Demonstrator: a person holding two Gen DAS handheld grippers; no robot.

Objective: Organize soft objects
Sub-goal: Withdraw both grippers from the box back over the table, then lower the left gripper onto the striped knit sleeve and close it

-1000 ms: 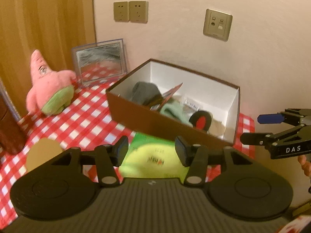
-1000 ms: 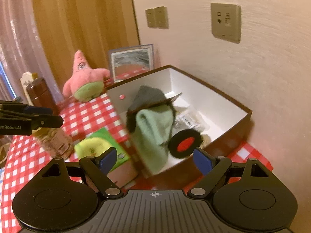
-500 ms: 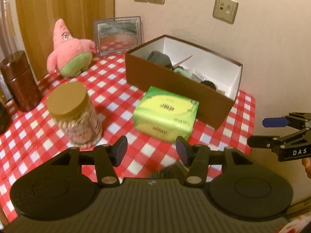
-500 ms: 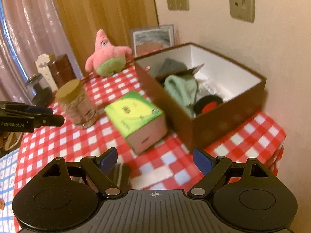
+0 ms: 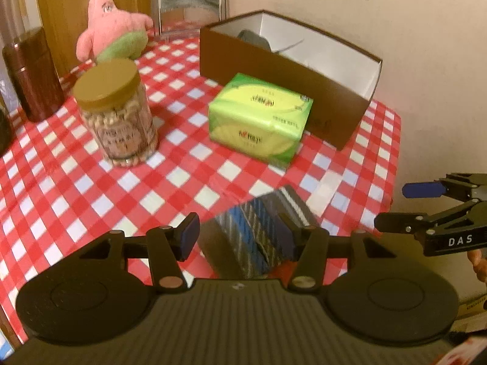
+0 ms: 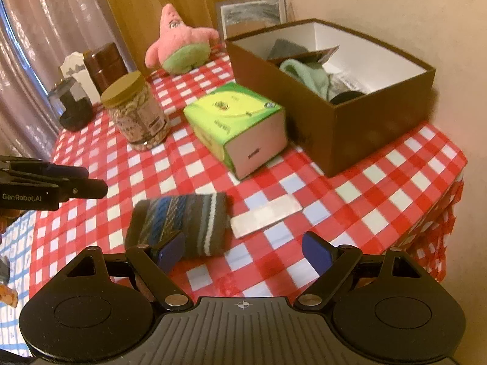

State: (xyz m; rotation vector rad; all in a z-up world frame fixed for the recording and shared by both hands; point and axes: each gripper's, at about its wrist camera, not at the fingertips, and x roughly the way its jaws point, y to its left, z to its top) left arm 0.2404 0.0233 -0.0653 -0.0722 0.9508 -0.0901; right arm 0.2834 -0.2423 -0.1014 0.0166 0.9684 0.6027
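1. The left gripper point(image 5: 239, 235) hangs with jaws spread, the striped folded sock point(image 5: 258, 237) between its fingers, apparently untouched.
2. The right gripper point(image 6: 243, 251) is released, the sock just ahead-left.
3. The brown box point(image 6: 365, 133) stands farther ahead.

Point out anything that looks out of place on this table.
The striped sock lies loose on the checked cloth near the table's front edge, outside the brown box where the other soft items sit. The pink starfish plush is also outside the box, by the picture frame.
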